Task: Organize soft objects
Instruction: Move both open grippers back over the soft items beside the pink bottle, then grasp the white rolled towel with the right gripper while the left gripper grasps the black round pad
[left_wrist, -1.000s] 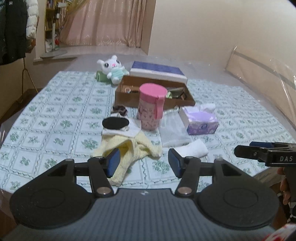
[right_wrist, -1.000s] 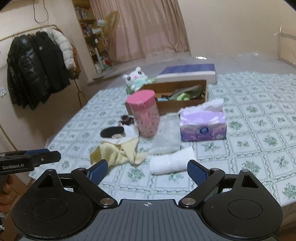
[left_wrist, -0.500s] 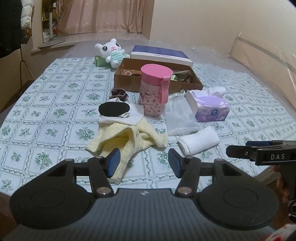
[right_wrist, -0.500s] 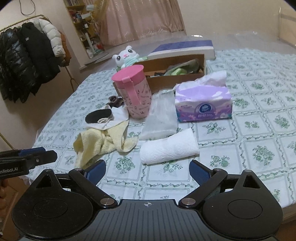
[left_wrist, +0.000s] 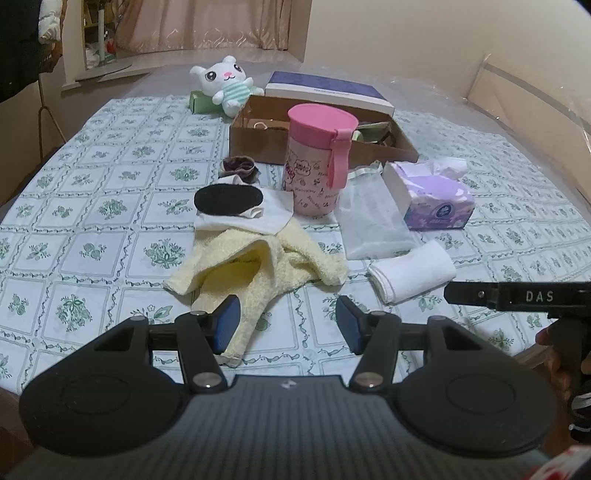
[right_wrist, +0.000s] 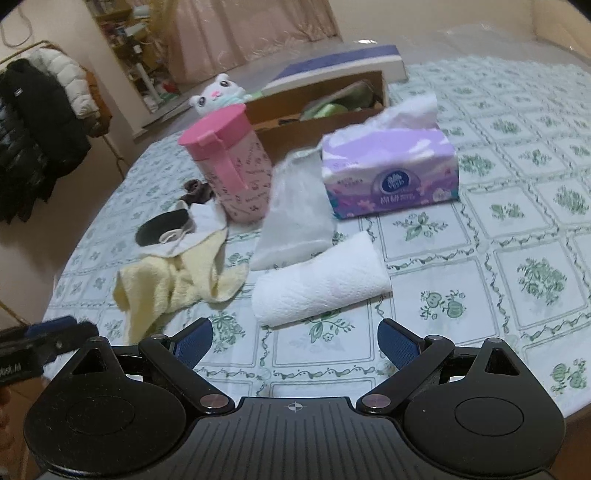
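Because the yellow towel (left_wrist: 258, 266) lies crumpled on the tabletop (left_wrist: 92, 206), it likely handles light and limp; grip a raised fold. The rolled white towel (right_wrist: 321, 282) sits beside it. The left gripper (left_wrist: 288, 325) and right gripper (right_wrist: 295, 343) stand open, holding nothing.

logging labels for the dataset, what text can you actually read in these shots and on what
"DAS": on the right gripper's arm at the left wrist view's edge.
Tissue box: round logo and print too blurred to read.
Pink cup: scattered print too small to read.
Left gripper: side lettering blurred.
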